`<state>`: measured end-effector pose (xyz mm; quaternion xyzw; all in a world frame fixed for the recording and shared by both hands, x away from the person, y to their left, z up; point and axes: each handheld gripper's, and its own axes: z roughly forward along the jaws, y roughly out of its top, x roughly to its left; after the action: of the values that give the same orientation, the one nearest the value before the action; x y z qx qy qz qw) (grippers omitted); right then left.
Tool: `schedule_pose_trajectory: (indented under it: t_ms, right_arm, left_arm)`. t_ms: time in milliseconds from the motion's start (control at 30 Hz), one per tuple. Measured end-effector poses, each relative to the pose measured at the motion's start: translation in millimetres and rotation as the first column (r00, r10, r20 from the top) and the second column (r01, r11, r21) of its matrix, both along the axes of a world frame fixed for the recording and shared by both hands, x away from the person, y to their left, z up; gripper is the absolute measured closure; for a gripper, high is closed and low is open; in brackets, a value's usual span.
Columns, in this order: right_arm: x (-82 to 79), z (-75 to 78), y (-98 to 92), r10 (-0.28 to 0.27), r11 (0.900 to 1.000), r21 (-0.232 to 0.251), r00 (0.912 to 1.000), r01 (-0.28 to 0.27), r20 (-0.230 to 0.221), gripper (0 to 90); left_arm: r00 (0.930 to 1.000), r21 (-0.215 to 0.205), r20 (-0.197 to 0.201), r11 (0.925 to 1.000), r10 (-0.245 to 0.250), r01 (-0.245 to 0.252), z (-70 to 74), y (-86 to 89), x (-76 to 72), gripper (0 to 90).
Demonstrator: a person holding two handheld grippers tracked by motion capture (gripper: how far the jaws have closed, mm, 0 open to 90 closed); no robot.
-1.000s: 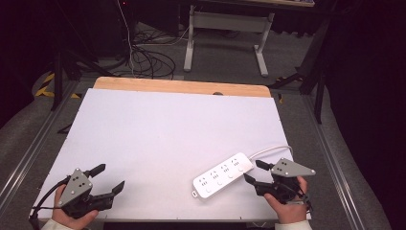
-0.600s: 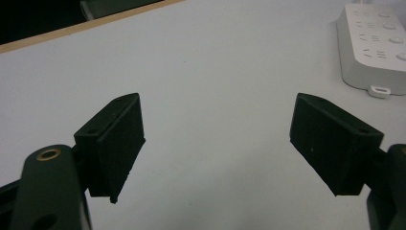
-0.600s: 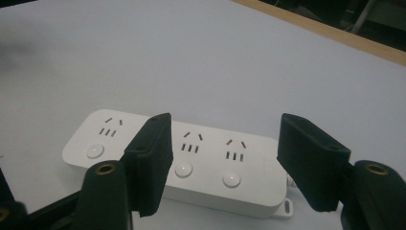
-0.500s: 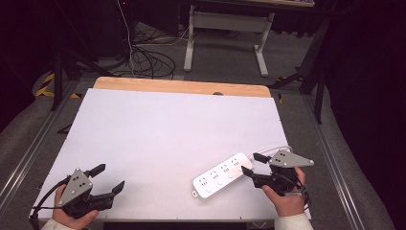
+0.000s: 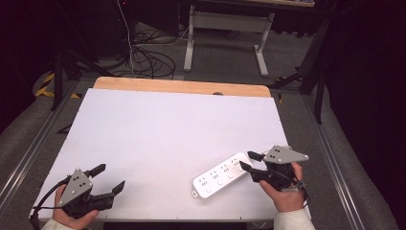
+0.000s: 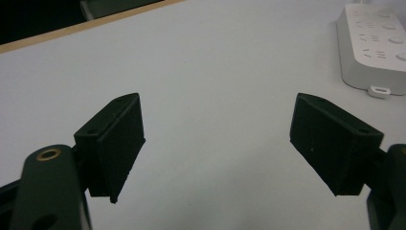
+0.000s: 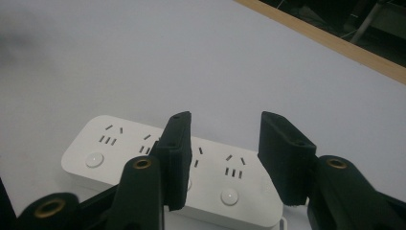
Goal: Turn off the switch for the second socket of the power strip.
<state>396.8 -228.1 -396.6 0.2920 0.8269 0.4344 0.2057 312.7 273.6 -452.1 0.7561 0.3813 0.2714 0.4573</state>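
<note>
Since a second ago, the right hand-held gripper (image 5: 247,160) has moved forward and slightly inward, so its jaw tips now hang over the right end of the white power strip (image 5: 221,175) instead of sitting just beside it. Its jaws are partly open and grip nothing — in the right gripper view they stand above the strip's socket face (image 7: 182,172), one jaw over the middle sockets and the other over the near end, whether touching it I cannot tell.

That power strip lies flat and slanted on the white counter (image 5: 163,129), near the front right, and has not shifted. Its thin white cord runs off toward the right edge.

At the front left corner, the left hand-held gripper (image 5: 109,178) is unchanged — held low over the counter, jaws spread wide and empty, well apart from the strip. In the left gripper view the strip's end (image 6: 371,43) sits at the upper right.
</note>
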Motion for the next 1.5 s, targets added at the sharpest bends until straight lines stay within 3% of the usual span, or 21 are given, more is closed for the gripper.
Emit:
schedule_pose_trajectory:
  t_ms: [167, 267, 367, 433, 667, 833, 1000, 1033, 1100, 1133, 1500]
  right_arm:
    - [7.3, 5.7, 8.2, 0.001, 1.000, -0.014, 1.0000, -0.001, -0.002, 56.0]
    - [10.6, 7.1, 14.0, 0.025, 1.000, -0.017, 0.9993, -0.026, -0.027, 64.6]
    - [12.0, 7.3, 17.2, 0.030, 0.999, -0.027, 0.9990, -0.031, -0.034, 65.5]
    - [15.2, 7.8, 20.4, 0.051, 0.998, -0.031, 0.9968, -0.053, -0.061, 74.5]
    - [23.2, 9.6, 27.1, 0.088, 0.994, -0.052, 0.9883, -0.095, -0.124, 90.0]
    - [28.1, 8.4, 36.2, 0.112, 0.990, -0.063, 0.9812, -0.123, -0.158, 90.0]
    - [35.5, 5.4, 44.9, 0.133, 0.985, -0.074, 0.9633, -0.154, -0.233, 90.0]
    - [35.5, 5.4, 44.9, 0.133, 0.985, -0.074, 0.9633, -0.154, -0.233, 90.0]
    - [35.8, 4.8, 46.5, 0.124, 0.983, -0.104, 0.9639, -0.152, -0.236, 90.0]
    - [35.1, 3.9, 48.9, 0.105, 0.978, -0.154, 0.9662, -0.144, -0.236, 90.0]
    - [36.3, -3.8, 57.4, 0.096, 0.953, -0.249, 0.9535, -0.171, -0.286, 90.0]
  left_arm:
    - [1.0000, 0.000, 0.000, 1.0000, 0.000, 0.000, -0.3, 0.2, 0.5, 19.8]
    - [1.0000, -0.001, -0.001, 1.0000, 0.000, 0.000, -0.3, 0.2, 0.3, 19.7]
    - [1.0000, -0.001, -0.003, 1.0000, -0.001, 0.001, -0.3, 0.0, 0.3, 19.8]
    - [1.0000, -0.001, -0.004, 1.0000, -0.002, 0.002, -0.3, -0.1, 0.2, 19.8]
    - [1.0000, 0.002, -0.005, 1.0000, -0.001, 0.001, -0.6, -0.2, 0.8, 19.8]
    - [1.0000, 0.004, -0.005, 1.0000, -0.003, 0.003, -0.5, -0.2, 1.0, 19.9]
    - [1.0000, -0.001, -0.008, 1.0000, -0.003, 0.003, -0.7, -0.2, 0.9, 19.9]
    - [1.0000, 0.000, -0.008, 1.0000, -0.003, 0.003, -0.7, -0.1, 1.0, 19.9]
    - [1.0000, 0.000, -0.008, 1.0000, -0.003, 0.003, -0.7, -0.2, 1.0, 19.9]
    - [1.0000, -0.003, -0.005, 1.0000, -0.002, 0.002, -0.7, -0.4, 0.8, 19.8]
    - [1.0000, 0.006, -0.008, 1.0000, -0.004, 0.004, -0.8, -0.5, 1.0, 19.9]
